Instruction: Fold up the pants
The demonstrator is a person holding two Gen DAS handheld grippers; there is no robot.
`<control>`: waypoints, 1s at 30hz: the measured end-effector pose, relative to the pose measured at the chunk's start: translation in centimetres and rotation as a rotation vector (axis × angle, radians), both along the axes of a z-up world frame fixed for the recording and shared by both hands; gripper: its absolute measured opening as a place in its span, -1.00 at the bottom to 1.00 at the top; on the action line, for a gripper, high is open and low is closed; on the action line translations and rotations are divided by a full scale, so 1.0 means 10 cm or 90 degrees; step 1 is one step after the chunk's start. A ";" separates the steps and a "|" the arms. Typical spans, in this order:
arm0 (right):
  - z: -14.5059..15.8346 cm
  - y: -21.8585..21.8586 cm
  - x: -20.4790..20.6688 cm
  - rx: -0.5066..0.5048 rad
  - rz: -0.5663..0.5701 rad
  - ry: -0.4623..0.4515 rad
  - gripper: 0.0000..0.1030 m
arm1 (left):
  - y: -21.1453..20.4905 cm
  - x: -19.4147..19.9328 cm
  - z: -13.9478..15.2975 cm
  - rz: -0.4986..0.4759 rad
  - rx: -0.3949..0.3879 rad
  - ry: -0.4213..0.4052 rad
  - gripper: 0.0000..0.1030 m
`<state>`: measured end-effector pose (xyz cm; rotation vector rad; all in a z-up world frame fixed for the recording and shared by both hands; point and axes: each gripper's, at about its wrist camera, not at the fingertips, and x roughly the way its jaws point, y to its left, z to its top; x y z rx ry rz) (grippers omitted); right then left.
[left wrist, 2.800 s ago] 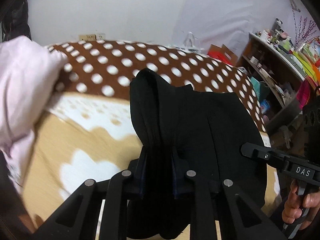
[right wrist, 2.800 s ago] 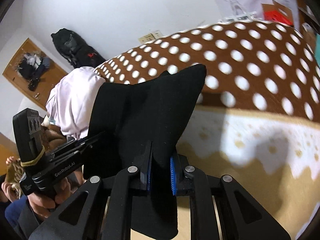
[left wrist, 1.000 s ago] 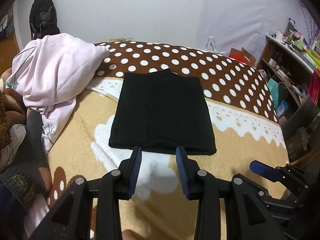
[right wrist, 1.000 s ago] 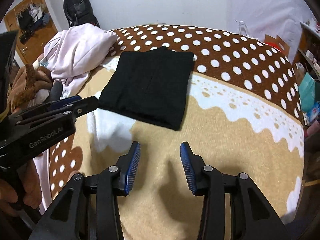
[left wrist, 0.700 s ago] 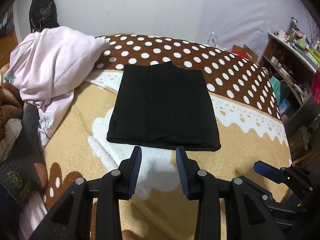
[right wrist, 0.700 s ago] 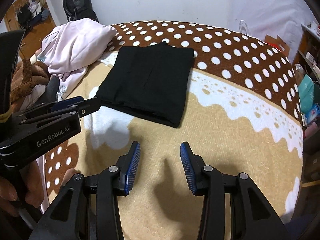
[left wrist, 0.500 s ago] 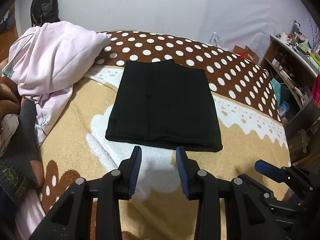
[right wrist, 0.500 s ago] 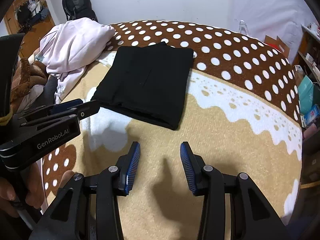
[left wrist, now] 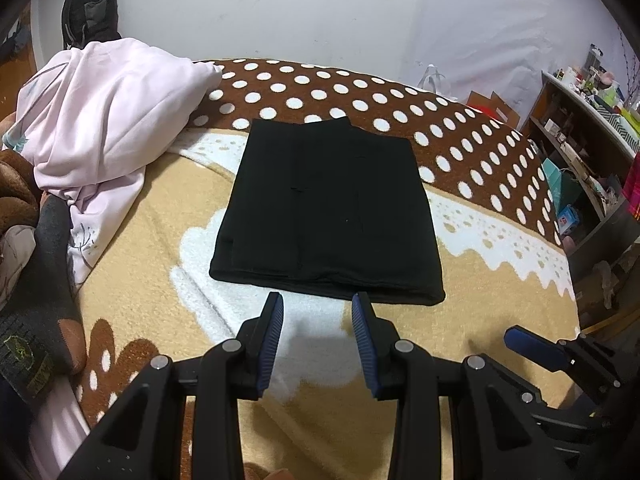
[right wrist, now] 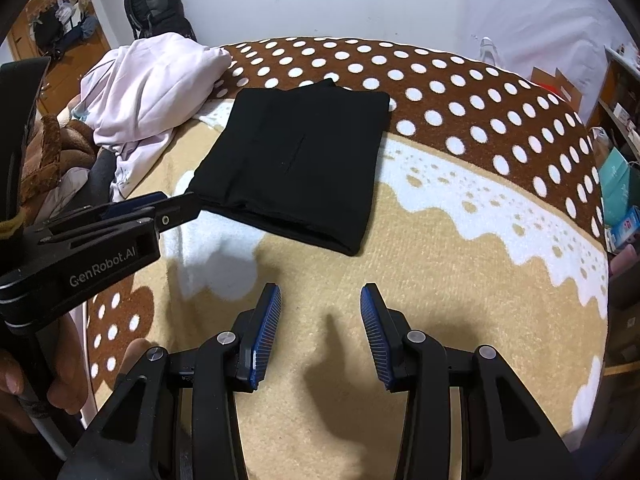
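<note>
Both grippers released and withdrawn, folded black pants on blanket

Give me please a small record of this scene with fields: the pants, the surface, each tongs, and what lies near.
pants: black pants, folded into a flat rectangle, lying free
surface: blanket, tan and white, with a brown band of white dots
left tongs: left tongs open, empty, just before the near edge of the pants
right tongs: right tongs open, empty, apart from the pants
beside: pink garment heaped on the left, not touching the pants
behind: black backpack against the wall
</note>
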<state>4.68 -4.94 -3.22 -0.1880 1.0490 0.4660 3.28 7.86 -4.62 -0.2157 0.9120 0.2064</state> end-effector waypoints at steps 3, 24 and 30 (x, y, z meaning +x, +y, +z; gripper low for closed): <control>0.00 0.01 -0.01 -0.001 0.002 -0.001 -0.17 | 0.00 0.00 0.01 0.001 0.005 -0.002 -0.26; -0.01 0.03 -0.02 0.002 0.005 -0.001 -0.17 | -0.04 0.01 -0.01 -0.001 0.027 0.011 -0.26; -0.01 0.03 -0.02 0.002 0.005 0.001 -0.17 | -0.06 0.02 -0.01 -0.007 0.030 0.014 -0.26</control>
